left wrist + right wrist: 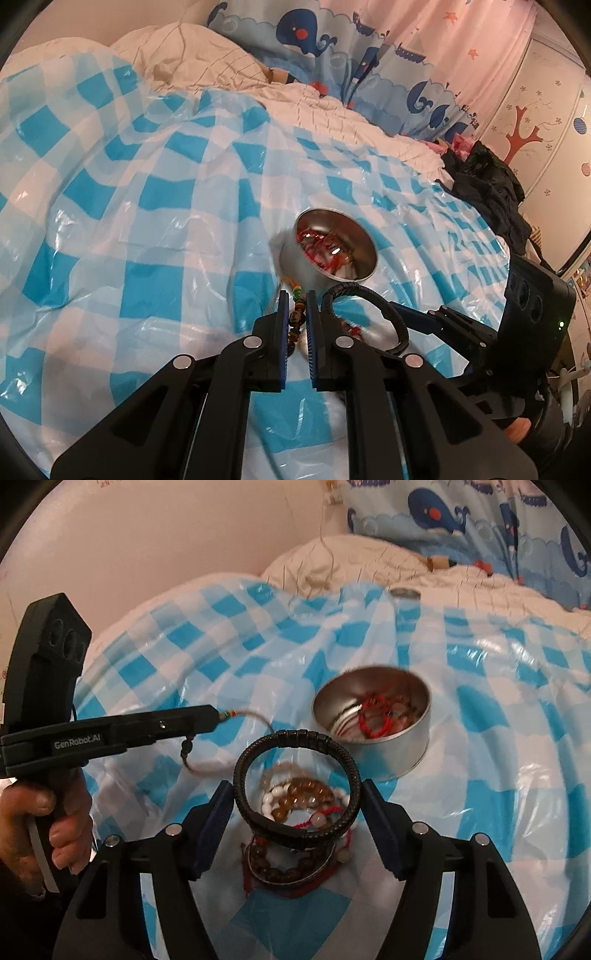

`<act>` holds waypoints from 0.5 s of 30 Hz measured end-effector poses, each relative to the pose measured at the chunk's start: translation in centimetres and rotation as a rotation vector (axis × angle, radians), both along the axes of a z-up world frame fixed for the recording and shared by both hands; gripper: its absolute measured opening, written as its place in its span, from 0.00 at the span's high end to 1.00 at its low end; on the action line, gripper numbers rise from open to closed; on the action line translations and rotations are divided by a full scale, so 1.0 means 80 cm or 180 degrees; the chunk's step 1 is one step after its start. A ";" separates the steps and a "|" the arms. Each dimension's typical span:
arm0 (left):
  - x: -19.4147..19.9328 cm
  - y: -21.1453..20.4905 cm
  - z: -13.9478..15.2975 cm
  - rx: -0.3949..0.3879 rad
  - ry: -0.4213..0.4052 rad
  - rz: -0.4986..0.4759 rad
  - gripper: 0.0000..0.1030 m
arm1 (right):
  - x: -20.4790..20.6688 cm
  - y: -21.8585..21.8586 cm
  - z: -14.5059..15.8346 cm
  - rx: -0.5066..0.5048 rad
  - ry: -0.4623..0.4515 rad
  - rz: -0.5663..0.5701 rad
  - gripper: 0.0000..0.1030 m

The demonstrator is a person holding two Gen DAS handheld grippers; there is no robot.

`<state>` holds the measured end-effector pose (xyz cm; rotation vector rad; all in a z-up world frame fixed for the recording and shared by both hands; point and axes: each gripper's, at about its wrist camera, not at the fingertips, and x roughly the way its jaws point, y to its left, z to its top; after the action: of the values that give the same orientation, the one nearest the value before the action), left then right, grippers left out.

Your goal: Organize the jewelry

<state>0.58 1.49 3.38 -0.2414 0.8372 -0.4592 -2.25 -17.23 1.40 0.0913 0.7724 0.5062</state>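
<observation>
My left gripper (297, 295) is shut on a beaded cord bracelet (296, 314); in the right wrist view (216, 716) its cord (251, 716) trails toward the pile. My right gripper (299, 790) holds a black braided leather bracelet (295, 786) upright between its wide-set fingers; the same bracelet shows in the left wrist view (365, 310). Under it lies a pile of bead bracelets (295, 812) with red cords. A round metal tin (373, 716) holds red cord bracelets and rings; it also shows in the left wrist view (332, 251).
Everything lies on a blue and white checked plastic sheet (480, 738) over a bed. A second small tin (405, 593) stands further back. White bedding (207, 62) and a whale-print curtain (314, 33) are behind. Dark clothes (487, 184) lie at the right.
</observation>
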 end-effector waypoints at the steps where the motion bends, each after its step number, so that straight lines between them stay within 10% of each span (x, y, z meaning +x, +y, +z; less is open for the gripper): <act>1: 0.001 -0.002 0.003 -0.0012 -0.0014 -0.0011 0.92 | 0.000 -0.002 0.002 -0.0001 -0.0032 -0.0023 0.34; 15: 0.016 -0.039 0.031 -0.0297 -0.0167 -0.0124 0.92 | 0.008 -0.037 0.015 -0.0041 -0.0057 -0.0378 0.34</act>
<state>1.84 -1.65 5.90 -0.2983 0.7712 -0.5396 -1.65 -20.21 2.61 0.1199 0.7481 0.3890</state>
